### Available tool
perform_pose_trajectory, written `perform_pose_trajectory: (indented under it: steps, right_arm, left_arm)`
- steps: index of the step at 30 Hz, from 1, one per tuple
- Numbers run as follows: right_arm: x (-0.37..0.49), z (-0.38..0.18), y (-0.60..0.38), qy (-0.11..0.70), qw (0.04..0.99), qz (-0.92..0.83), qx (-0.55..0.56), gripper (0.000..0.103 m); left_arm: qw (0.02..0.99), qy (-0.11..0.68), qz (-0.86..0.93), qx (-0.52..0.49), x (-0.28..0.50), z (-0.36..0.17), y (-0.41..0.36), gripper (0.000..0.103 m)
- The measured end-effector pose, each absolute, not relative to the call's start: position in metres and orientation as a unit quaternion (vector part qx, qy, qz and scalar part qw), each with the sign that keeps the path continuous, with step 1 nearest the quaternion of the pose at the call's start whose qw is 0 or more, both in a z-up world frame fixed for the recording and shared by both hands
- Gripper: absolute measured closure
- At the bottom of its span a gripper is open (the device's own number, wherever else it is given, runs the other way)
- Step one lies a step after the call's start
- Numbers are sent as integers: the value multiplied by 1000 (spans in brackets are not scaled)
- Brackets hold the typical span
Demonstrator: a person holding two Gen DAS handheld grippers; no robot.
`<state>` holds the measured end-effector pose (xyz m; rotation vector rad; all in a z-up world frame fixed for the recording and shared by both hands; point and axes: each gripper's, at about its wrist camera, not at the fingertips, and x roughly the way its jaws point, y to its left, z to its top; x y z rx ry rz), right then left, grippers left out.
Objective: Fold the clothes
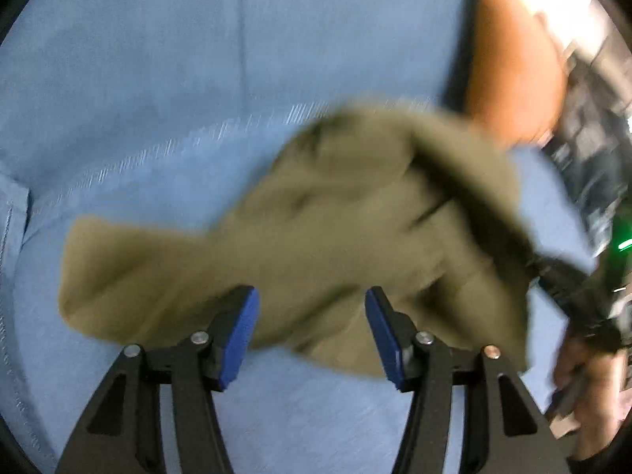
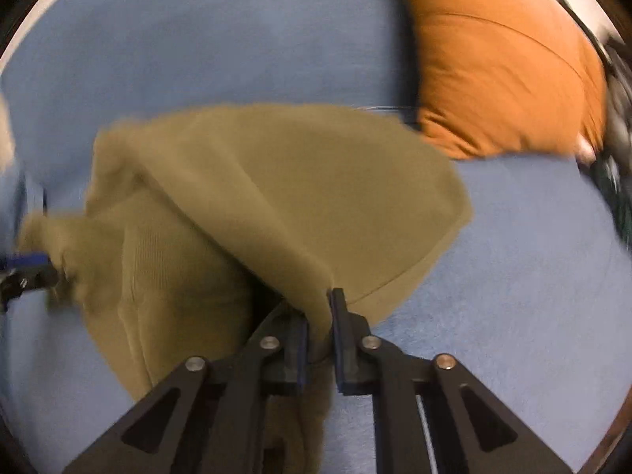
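An olive garment [image 2: 276, 197] is spread, blurred, over a blue sheet [image 2: 513, 256] beside an orange pillow [image 2: 493, 71]. Its edge is clamped in the right gripper [image 2: 318, 328]. The left gripper [image 1: 312, 335] is held spread apart, empty, above the cloth.

Garment [image 2: 252, 197] lies on sheet [image 2: 513, 276], cushion [image 2: 501, 79] behind.
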<state>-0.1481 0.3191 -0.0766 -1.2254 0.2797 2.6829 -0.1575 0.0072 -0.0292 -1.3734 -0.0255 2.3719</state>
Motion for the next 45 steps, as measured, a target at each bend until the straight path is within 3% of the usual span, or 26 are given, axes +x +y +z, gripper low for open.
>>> perform_pose_trajectory:
  steps: [5,15,21,23,26,31,33,37,39,41,45]
  right_arm:
    - [-115,-44,366,197,132,914,-329,95]
    - [-29,-118,535,498,290,759,-302,92]
    - [-46,-112,489,503,238,769,-315,87]
    - [-55,-108,471,501,212,776,-319,70]
    - [-68,-103,444,497,173,786,-326,58]
    - [-91,-94,400,488,108,798,-336,57]
    - [-100,-90,383,485,82,802,-339,51]
    - [-136,-121,398,550,34,763,-338,45]
    - [-139,-129,409,588,19,743,-318,48]
    - [-132,-115,422,596,11,756,-271,95]
    - [-109,-93,452,606,16,775,-177,95]
  left_arm:
    - [169,-28,870,-463,-163,-26,0,47]
    - [183,-68,809,-554,-170,-79,13,48]
    - [232,-90,805,-539,-162,-67,33,47]
    - [237,-85,807,-534,-158,-66,38,47]
    - [239,-83,807,-533,-153,-61,43,47]
    - [237,-84,808,-533,-155,-63,45,47]
    - [238,-82,808,-533,-157,-65,46,47]
    - [251,-45,803,-538,-155,-76,64,47]
    - [245,-8,807,-538,-153,-83,75,47]
    - [253,16,809,-531,-149,-86,87,47]
    - [274,28,807,-522,-148,-89,102,47]
